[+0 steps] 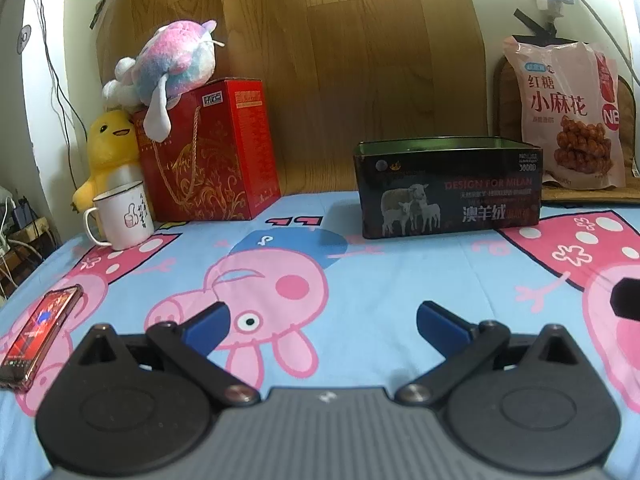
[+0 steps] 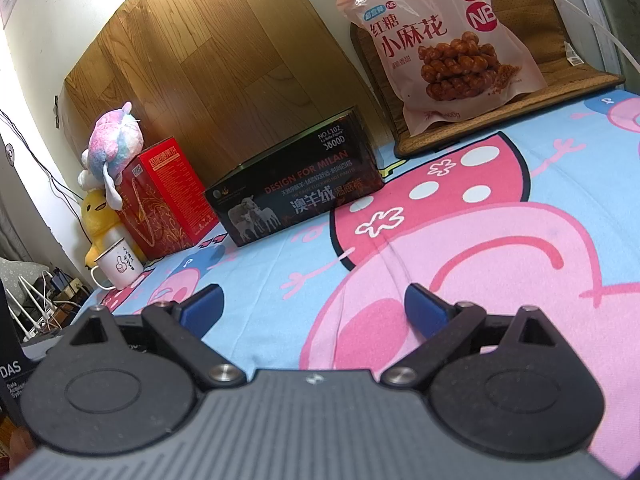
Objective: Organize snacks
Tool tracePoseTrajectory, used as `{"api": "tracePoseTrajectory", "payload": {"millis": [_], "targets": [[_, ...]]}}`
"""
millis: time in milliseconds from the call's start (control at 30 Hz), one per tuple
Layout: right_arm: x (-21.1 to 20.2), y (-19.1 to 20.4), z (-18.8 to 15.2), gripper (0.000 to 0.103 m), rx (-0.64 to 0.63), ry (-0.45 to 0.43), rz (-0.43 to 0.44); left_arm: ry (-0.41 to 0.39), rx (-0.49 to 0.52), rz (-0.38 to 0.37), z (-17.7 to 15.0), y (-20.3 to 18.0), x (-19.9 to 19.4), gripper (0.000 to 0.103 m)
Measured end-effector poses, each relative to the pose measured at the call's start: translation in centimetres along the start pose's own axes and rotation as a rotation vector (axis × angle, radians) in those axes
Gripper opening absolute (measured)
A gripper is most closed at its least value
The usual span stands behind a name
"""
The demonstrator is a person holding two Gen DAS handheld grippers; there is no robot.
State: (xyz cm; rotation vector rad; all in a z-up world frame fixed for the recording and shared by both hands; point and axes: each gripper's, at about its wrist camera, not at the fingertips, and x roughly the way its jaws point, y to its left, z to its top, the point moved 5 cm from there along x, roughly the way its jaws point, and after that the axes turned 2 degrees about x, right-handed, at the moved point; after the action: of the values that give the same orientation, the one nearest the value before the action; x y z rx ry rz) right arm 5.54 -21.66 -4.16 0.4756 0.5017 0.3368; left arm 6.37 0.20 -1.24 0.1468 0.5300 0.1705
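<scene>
A pink snack bag (image 1: 568,112) of fried dough twists leans upright against the wall at the far right; it also shows in the right wrist view (image 2: 440,40). A dark open tin box (image 1: 450,188) with sheep on its side stands on the bed, left of the bag, and shows in the right wrist view (image 2: 296,192). My left gripper (image 1: 322,322) is open and empty, low over the sheet, well short of the tin. My right gripper (image 2: 314,306) is open and empty, also well short of the tin and bag.
A red gift box (image 1: 212,152) with a pastel plush (image 1: 176,64) on top, a yellow plush (image 1: 106,148) and a white mug (image 1: 122,216) stand at the far left. A phone (image 1: 38,334) lies at the near left. A woven mat (image 2: 520,92) lies under the bag.
</scene>
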Motion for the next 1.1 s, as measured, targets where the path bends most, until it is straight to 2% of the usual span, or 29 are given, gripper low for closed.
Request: {"api": "tracePoseTrajectory", "payload": {"millis": [1100], "targets": [[0.0, -0.1, 0.0, 0.098, 0.0, 0.001, 0.003, 0.094, -0.103, -0.041, -0.3, 1.5, 1.3, 0.103]]}}
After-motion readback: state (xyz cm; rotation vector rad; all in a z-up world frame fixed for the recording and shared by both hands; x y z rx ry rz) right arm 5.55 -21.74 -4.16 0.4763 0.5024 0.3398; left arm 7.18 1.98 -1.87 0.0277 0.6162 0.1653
